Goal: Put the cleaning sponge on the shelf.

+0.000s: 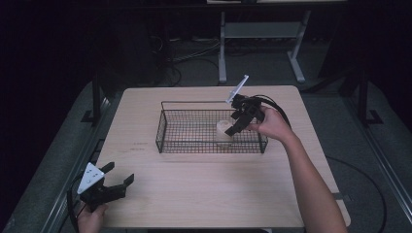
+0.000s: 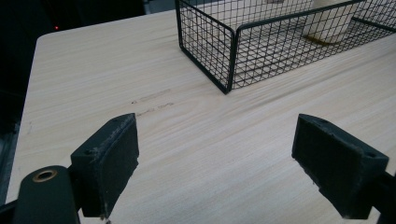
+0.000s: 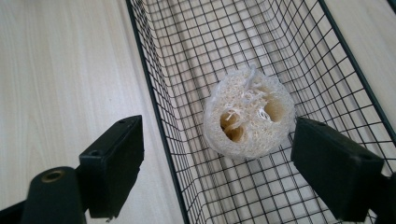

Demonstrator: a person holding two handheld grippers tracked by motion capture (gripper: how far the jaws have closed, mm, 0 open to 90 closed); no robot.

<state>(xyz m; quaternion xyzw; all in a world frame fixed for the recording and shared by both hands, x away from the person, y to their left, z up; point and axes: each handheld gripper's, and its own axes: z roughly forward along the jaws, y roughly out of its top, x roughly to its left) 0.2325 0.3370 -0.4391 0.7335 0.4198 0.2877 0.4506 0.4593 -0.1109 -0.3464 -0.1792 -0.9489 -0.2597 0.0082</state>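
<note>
In the high view the wire basket [image 1: 165, 127] sits at the centre of the wooden table [image 1: 209, 194], and a pale loofah piece [image 1: 223, 130] stands inside it, right of the middle. The right gripper [image 1: 241, 118] hangs over that spot, tilted down at the loofah, in a hand [image 1: 272, 124] whose forearm runs to the lower right of the frame. How far its jaws stand apart is hard to judge from here, as the black parts blend together.

The right gripper view settles it: the right gripper [image 3: 217, 163] is wide open, with one jaw outside the basket wall [image 3: 154, 107] at lower left and the other inside at lower right, very near the loofah [image 3: 249, 119]. Whether that jaw touches it I cannot tell. This view also shows the loofah's fibrous end with its hollow channels, which the high view blurs.

The left gripper [image 1: 112, 183] rests at the lower left of the high view, well apart from the basket. The left gripper view shows the left gripper [image 2: 215, 163] spread wide over bare table, gripping nothing, with the basket's corner [image 2: 229, 56] at the upper centre and the loofah [image 2: 331, 23] cut off by the top edge
</note>
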